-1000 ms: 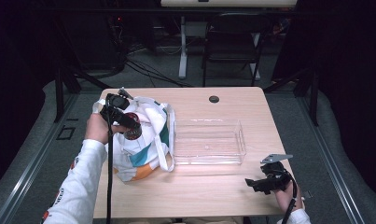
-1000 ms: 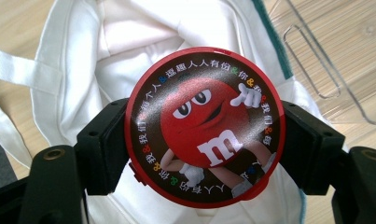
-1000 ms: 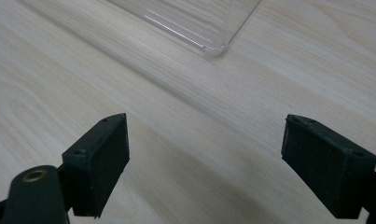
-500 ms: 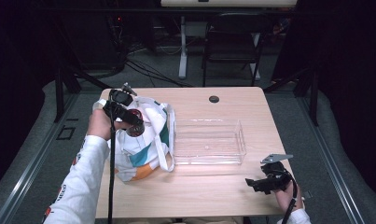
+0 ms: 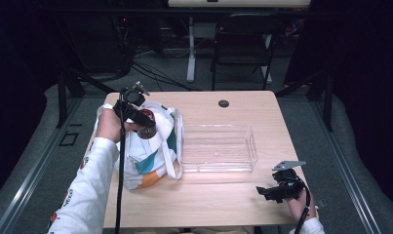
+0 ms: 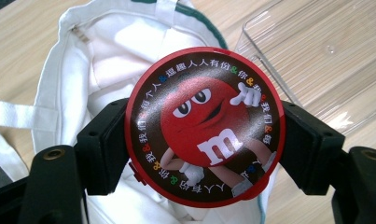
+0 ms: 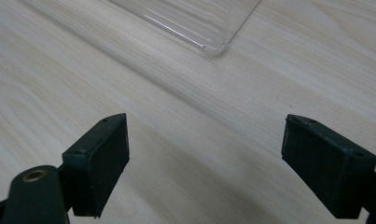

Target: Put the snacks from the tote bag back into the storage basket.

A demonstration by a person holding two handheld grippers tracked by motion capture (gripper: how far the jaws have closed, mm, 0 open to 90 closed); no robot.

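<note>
Left gripper (image 5: 146, 123): was held above the open tote bag (image 5: 150, 151) at the left side of the surface (image 5: 218, 204), its fingers (image 6: 104, 144) clamped on a round red-rimmed tin (image 6: 205, 125).
Tin: was gripped across its width, one finger pressed to each side of the rim, with the printed lid turned toward the left gripper view's camera; a red cartoon candy figure and a ring of characters were shown on the lid.
Tin's place: was seen in the high view (image 5: 146, 130) over the mouth of the bag; whether it touched the fabric could not be told.
Tote bag: was seen as white with green, teal and orange patches, its straps laid toward the clear tray (image 5: 218, 148).
Clear tray: was set at the middle of the surface, just beside the bag.
Right gripper (image 5: 263, 191): was held low near the front right corner of the surface, its fingers (image 7: 99, 161) spread wide with only bare wood between them.
Tray corner: was seen ahead of the right gripper's fingers, apart from them (image 7: 213, 46).
</note>
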